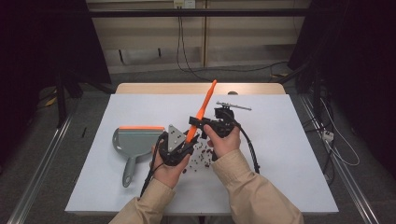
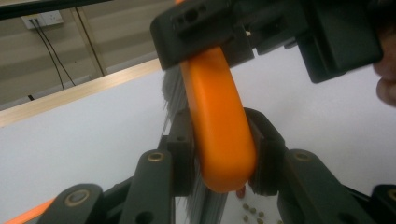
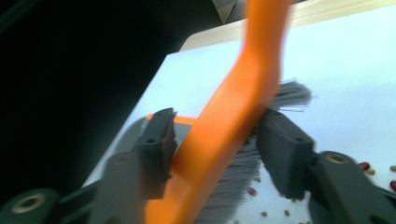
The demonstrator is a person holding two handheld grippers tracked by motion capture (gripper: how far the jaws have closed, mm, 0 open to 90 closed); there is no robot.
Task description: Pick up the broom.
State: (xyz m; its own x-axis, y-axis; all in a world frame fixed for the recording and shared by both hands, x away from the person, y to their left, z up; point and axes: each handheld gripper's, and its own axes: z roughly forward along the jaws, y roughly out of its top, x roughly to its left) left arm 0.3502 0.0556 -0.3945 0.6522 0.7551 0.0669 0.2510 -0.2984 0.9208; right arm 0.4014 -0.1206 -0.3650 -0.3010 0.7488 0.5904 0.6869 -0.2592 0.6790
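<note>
An orange hand brush with grey bristles is held up over the white table, its handle slanting up and away. My left gripper is shut on the rounded brush head, both pads pressing its sides. My right gripper clamps the same brush higher up the handle, a pad on each side. In the left gripper view the right gripper sits just above on the orange handle. Small dark and tan beans lie scattered on the sheet under the hands.
A grey dustpan with an orange lip lies flat to the left, its handle toward the person. A thin metal bar rests behind the grippers. The white sheet covers a wooden table with dark stands at both sides.
</note>
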